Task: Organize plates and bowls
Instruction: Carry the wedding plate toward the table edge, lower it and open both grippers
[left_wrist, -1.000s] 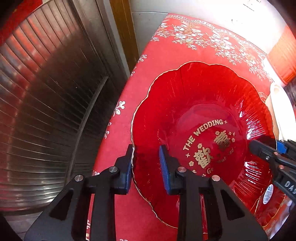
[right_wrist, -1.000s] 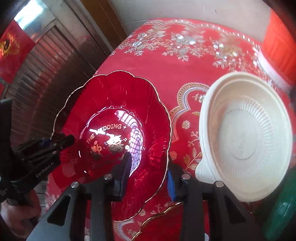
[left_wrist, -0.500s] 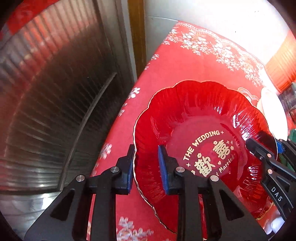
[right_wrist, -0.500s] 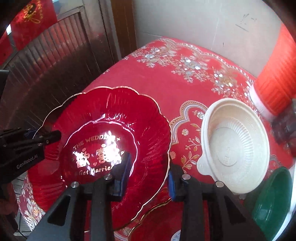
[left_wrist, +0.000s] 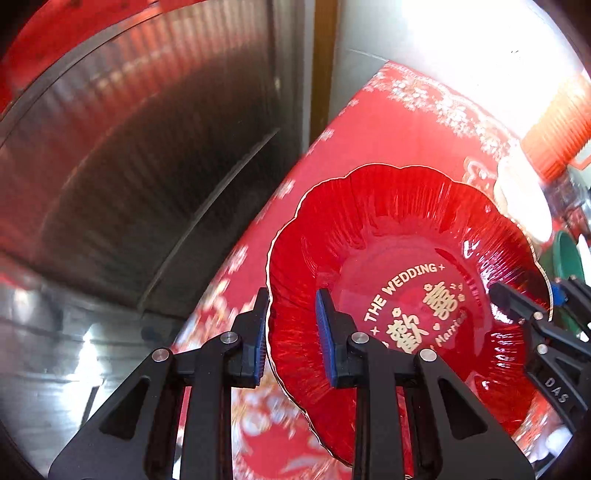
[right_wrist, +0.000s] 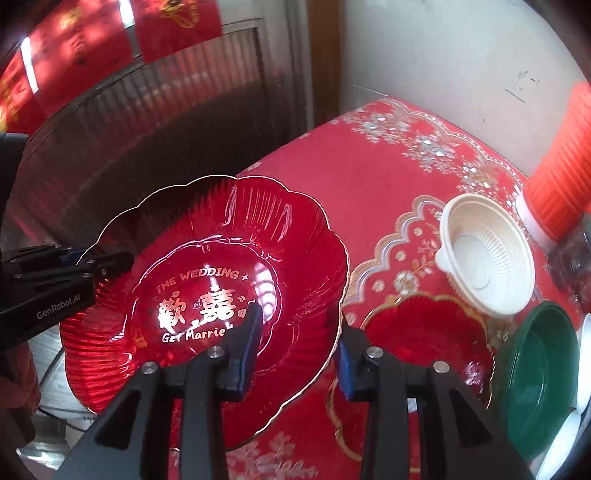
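The plate (right_wrist: 207, 280) looked thin, stiff, glossy and slippery, so its rim was the place to hold. The left tool (left_wrist: 291, 328) pinched the rim at 9 o'clock; the right tool (right_wrist: 299, 343), its jaws just opening, straddled it at 4 o'clock, grip uncertain.

The near rim of the large scalloped red glass plate (left_wrist: 388, 236) is hidden behind the black arms of the left hand-held gripper (left_wrist: 291, 328), and in the right wrist view behind those of the right hand-held gripper (right_wrist: 297, 341). The red embroidered cloth on the surface (left_wrist: 258, 417) is blurred. The smaller red scalloped plate (right_wrist: 424, 332) is partly covered. The green plastic bowl (right_wrist: 535, 369) and the orange ribbed cylinder (right_wrist: 561, 177) are cut off at the right edge.
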